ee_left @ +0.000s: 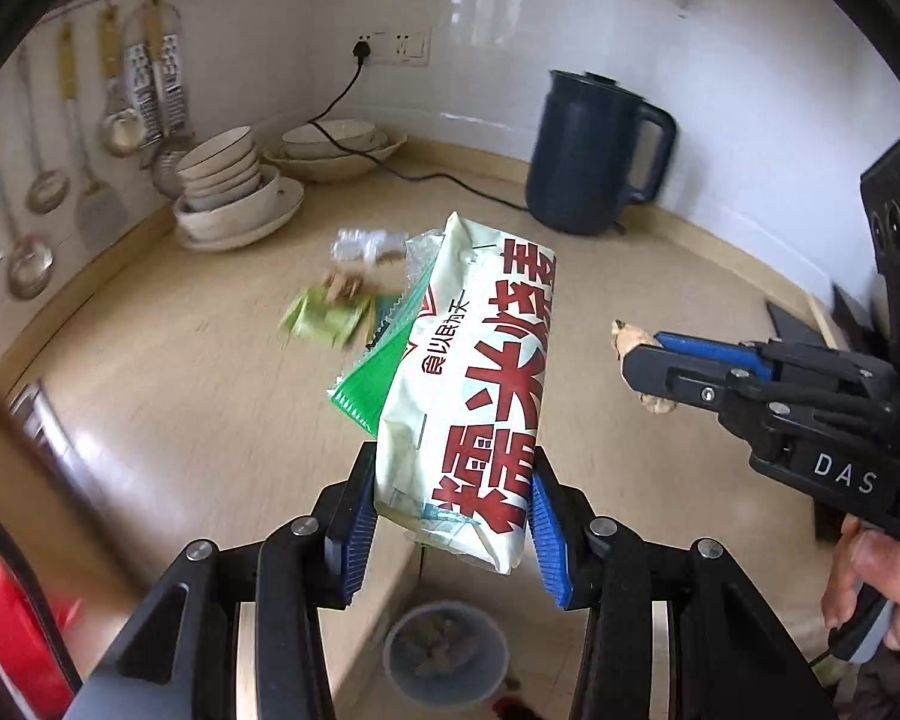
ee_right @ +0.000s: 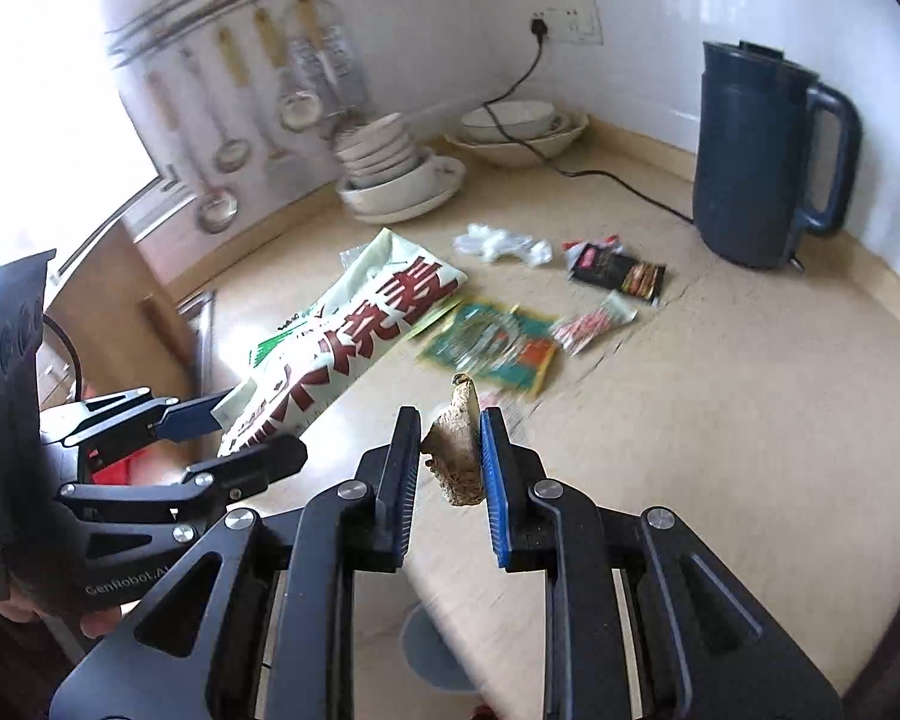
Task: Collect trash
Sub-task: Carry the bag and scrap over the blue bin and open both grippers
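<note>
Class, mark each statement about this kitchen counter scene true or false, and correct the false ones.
1. The left tongs grip a white food bag with red characters. True.
2. The right tongs are empty. False: they pinch a crumpled brown scrap.
3. The dark blue plastic jug lies on its side. False: it stands upright.
4. A grey bin sits below the beige countertop edge. True.
5. Wrappers remain on the countertop. True.
</note>
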Demonstrator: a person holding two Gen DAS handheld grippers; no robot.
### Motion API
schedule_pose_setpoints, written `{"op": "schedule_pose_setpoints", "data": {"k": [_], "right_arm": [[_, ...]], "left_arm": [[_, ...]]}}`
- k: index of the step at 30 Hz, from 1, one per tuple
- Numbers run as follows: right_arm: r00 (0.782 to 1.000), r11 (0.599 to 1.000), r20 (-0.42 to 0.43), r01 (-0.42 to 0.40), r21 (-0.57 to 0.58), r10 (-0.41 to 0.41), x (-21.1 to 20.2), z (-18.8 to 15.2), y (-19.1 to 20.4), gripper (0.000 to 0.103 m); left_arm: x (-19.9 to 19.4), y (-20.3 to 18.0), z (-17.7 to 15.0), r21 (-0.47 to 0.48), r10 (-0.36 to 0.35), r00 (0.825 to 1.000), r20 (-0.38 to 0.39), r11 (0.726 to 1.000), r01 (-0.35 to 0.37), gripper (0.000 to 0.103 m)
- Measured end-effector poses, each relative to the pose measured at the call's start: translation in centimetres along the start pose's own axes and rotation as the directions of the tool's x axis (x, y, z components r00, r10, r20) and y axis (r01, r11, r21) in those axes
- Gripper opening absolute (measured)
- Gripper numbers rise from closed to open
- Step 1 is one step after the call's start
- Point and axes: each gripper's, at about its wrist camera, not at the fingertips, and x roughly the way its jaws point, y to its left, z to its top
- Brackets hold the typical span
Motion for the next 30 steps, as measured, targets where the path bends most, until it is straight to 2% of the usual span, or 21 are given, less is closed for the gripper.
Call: {"op": "schedule_pose_setpoints", "data": {"k": [5,8,12,17,18,23,25,26,30], "right_arm": [[1.000,1.000,-0.020,-0.004,0.019,0.004,-2.9,-6.6,5.4,0.019],[0.998,0.999,-0.062,-0.014,0.048,0.017,-3.2,-10.3,7.3,0.019],[0.987,0.997,-0.156,-0.025,0.076,0.037,-1.7,-14.7,8.4,0.019],[0.969,0.996,-0.240,-0.041,0.081,0.059,2.6,-18.5,7.7,0.020],[0.964,0.996,-0.258,-0.042,0.076,0.061,4.0,-19.4,7.3,0.020],[0.948,0.998,-0.315,-0.031,0.053,0.046,9.9,-23.3,5.2,0.020],[0.935,0.998,-0.351,-0.030,0.058,0.048,12.7,-25.1,4.1,0.020],[0.930,0.998,-0.364,-0.027,0.056,0.046,13.8,-25.8,3.7,0.020],[0.903,0.997,-0.428,-0.017,0.077,0.049,18.5,-29.1,1.5,0.020]], "left_arm": [[-5.5,0.6,-7.8,0.009,-0.009,1.000,-0.014,1.000,0.009,0.041],[-6.8,1.1,-12.1,-0.020,-0.016,0.997,-0.075,1.000,0.014,0.041],[-5.9,1.0,-16.6,-0.047,-0.024,0.986,-0.168,0.999,0.017,0.041],[-1.7,0.8,-21.0,-0.078,-0.029,0.965,-0.262,0.997,0.009,0.041],[-0.7,0.5,-22.0,-0.088,-0.025,0.924,-0.382,0.996,-0.009,0.041],[4.9,0.7,-27.2,-0.101,-0.032,0.884,-0.466,0.995,-0.018,0.041],[7.3,0.8,-29.1,-0.105,-0.029,0.867,-0.497,0.994,-0.027,0.041],[8.1,0.9,-29.9,-0.112,-0.037,0.805,-0.593,0.993,-0.037,0.041],[11.2,1.3,-33.5,-0.115,-0.028,0.756,-0.654,0.991,-0.063,0.042]]}}
